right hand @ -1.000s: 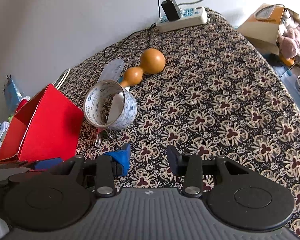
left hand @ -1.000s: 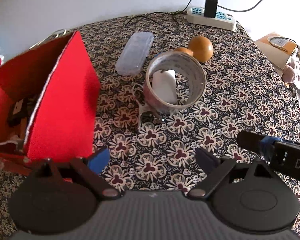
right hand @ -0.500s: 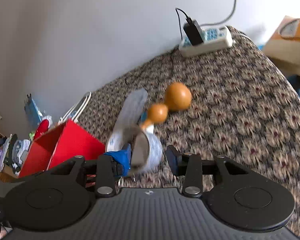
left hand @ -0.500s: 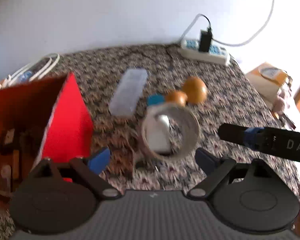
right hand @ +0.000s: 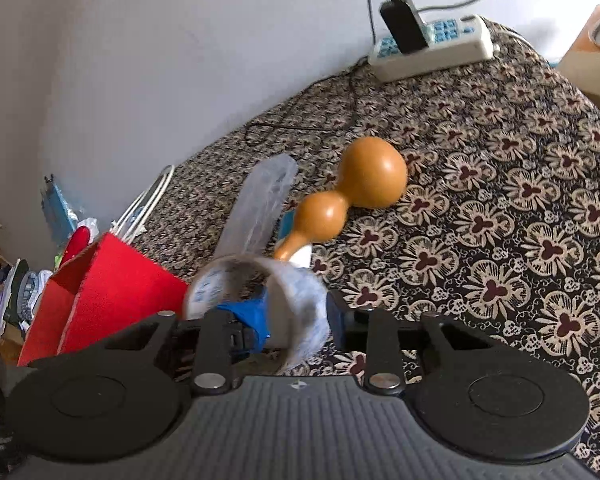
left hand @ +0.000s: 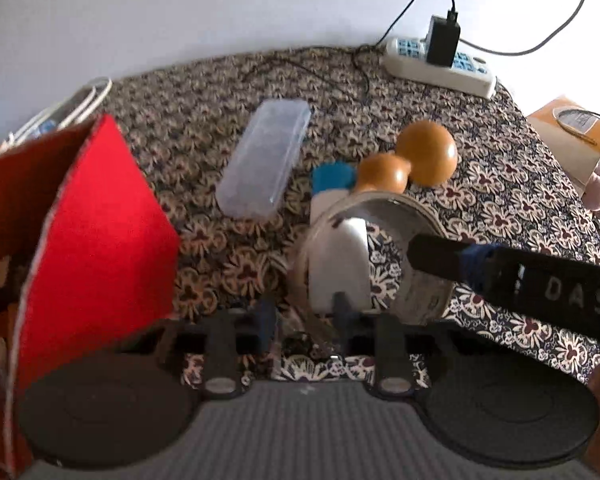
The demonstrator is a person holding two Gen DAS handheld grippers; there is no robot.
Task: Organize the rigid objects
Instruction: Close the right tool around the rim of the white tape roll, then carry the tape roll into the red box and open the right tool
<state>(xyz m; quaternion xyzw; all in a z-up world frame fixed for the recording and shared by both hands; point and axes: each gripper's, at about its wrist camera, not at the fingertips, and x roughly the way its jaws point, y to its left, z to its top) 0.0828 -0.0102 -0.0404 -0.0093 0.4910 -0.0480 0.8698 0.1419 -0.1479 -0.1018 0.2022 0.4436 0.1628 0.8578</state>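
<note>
Little is sorted yet: the right gripper point(right hand: 298, 322) is closing across the tape roll's point(right hand: 300, 304) wall, the left gripper point(left hand: 302, 316) closing on keys point(left hand: 300, 326) beside it; gourd point(right hand: 356, 192) and clear case point(left hand: 266, 162) lie farther off, outside the red box point(left hand: 96, 232).

Your left gripper point(left hand: 302, 314) is showing a grey ribbed body, two round black discs at its sides, and black fingers point(left hand: 342, 312) pinned with silver rivets. Its pads are looking dark blue, though blurred. Your right gripper point(right hand: 296, 318) is wearing the same build: grey ribbed plate, black discs, silver rivets, a bright blue pad on one finger point(right hand: 250, 320). From the left wrist camera its black arm is carrying pale letters "DAS" and blue wrapping.
</note>
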